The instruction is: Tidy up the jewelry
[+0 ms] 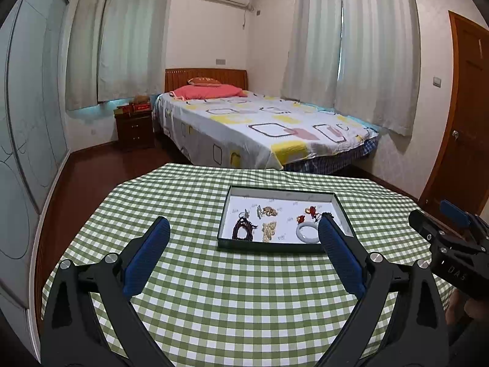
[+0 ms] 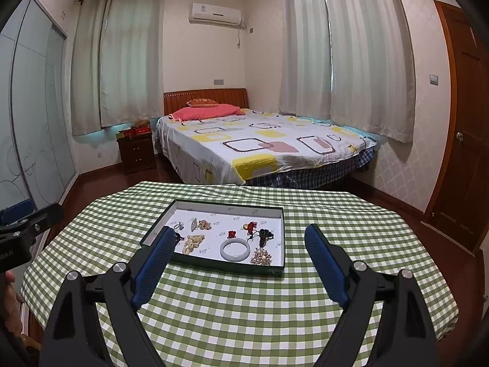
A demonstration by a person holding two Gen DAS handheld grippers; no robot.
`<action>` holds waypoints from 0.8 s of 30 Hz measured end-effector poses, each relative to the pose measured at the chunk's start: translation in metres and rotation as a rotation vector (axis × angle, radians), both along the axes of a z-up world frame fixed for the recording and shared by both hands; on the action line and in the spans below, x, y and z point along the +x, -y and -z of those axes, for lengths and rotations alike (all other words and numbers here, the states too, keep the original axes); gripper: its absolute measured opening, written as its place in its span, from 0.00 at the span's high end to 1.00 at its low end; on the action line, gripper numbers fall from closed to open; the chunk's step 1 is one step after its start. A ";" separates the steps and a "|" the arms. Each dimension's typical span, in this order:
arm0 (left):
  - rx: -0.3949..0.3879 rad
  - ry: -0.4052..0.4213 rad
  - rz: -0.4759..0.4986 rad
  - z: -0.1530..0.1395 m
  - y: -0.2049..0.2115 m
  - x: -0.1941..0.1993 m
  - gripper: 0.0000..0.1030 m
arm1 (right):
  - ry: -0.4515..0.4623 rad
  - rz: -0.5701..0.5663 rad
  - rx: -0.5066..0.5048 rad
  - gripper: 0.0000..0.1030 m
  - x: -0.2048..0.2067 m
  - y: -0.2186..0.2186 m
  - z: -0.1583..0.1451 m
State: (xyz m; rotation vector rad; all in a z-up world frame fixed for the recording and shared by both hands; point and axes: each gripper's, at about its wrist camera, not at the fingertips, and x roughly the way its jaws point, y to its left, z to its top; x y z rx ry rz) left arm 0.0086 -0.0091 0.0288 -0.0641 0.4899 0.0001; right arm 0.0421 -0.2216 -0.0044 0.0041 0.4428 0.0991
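A shallow dark-rimmed tray [image 1: 272, 246] [image 2: 214, 265] with a white floor sits on the green checked table. In it lie a pale jade bangle [image 1: 307, 232] [image 2: 234, 250], a dark bead bracelet [image 1: 243, 229], gold pieces [image 1: 269, 231] [image 2: 192, 243], a pearl brooch [image 2: 261, 257] and red charms [image 1: 311, 211] [image 2: 251, 227]. My left gripper [image 1: 243, 229] is open and empty, held above the table in front of the tray. My right gripper [image 2: 240, 237] is open and empty, also short of the tray.
The green checked tablecloth [image 1: 238, 299] [image 2: 244, 312] covers a round table. Beyond it stand a bed [image 1: 259, 128], a nightstand [image 1: 134, 128], curtained windows and a wooden door [image 2: 461, 140]. A glass wardrobe [image 1: 27, 122] lines the left wall.
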 end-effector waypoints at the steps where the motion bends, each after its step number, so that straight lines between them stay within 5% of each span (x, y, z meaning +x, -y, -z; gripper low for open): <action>1: -0.001 0.002 0.001 -0.001 0.000 -0.001 0.08 | 0.002 0.000 -0.002 0.18 0.000 0.000 -0.001; 24: -0.009 0.005 0.000 -0.002 -0.001 -0.002 0.08 | 0.016 0.007 0.001 0.18 -0.003 0.003 -0.004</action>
